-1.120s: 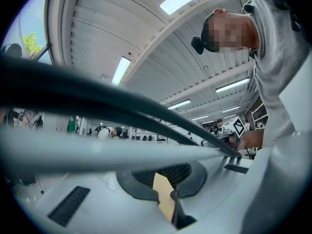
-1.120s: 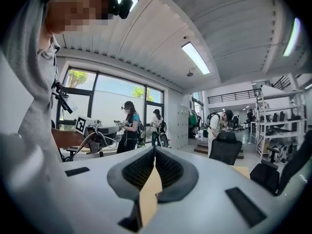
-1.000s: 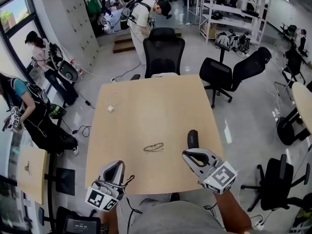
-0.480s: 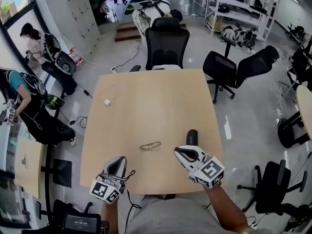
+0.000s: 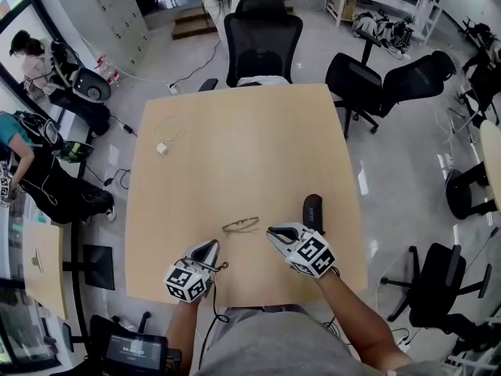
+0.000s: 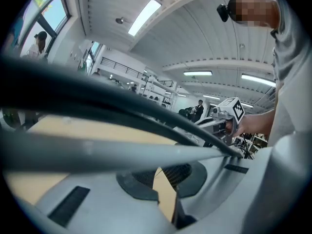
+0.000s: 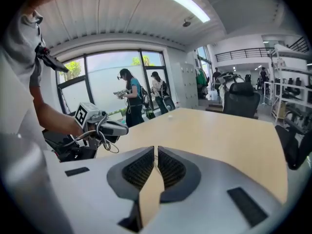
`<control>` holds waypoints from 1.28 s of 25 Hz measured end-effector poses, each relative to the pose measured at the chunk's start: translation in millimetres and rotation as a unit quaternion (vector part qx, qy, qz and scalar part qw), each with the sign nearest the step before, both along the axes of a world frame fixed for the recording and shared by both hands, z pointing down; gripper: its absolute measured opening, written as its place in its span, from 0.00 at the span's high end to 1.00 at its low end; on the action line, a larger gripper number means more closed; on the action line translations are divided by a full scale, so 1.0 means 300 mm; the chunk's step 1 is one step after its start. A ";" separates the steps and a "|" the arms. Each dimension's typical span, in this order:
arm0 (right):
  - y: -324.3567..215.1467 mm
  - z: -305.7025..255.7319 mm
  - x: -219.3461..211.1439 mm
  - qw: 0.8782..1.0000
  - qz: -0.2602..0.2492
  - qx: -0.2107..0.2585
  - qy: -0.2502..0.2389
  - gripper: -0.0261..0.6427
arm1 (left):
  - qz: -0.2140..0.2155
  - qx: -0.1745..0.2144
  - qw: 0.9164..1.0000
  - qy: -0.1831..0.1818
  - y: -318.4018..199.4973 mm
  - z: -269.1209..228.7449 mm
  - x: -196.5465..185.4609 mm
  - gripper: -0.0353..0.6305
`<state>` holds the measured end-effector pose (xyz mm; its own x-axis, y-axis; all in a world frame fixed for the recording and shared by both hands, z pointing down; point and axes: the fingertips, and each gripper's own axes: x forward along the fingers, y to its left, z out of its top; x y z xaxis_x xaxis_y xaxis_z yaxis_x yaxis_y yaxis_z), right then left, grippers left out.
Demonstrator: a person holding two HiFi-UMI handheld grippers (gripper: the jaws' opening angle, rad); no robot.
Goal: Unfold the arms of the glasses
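Looking down on a table. Finding glasses lying on it toward the near edge, roughly midway across. Finding the left gripper being held just near-left of the glasses and the right gripper just to their right, both over the near part of the table. Seeing an oblong object lying on the table right of the glasses, just beyond the right gripper. Seeing a cable lying far left on the table, well apart from the glasses. Finding an office chair standing behind the far edge, a second chair and a third chair standing off the far right corner, and a small table standing on the floor to the near left.
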<state>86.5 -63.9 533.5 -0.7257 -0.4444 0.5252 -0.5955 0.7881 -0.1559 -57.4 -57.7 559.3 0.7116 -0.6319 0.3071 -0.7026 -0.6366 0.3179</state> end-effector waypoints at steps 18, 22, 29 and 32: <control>-0.113 0.613 -0.121 0.973 -0.101 -0.135 0.160 0.94 | 0.110 -0.110 0.985 -0.073 -0.167 0.463 0.039 0.94; -0.114 0.645 -0.131 0.967 -0.122 -0.152 0.167 0.94 | 0.135 -0.120 0.981 -0.071 -0.169 0.491 0.050 0.94; -0.065 0.650 -0.186 0.955 -0.166 -0.174 0.174 0.94 | 0.172 -0.121 0.975 -0.074 -0.160 0.511 0.083 0.94; -0.035 0.650 -0.217 0.951 -0.176 -0.179 0.178 0.94 | 0.185 -0.119 0.973 -0.070 -0.147 0.495 0.111 0.94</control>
<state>21.4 -74.5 728.4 -0.5445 0.0471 0.8375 -0.3700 0.8825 -0.2902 -24.0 -101.8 707.8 0.8175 -0.2403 0.5235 -0.4866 -0.7745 0.4043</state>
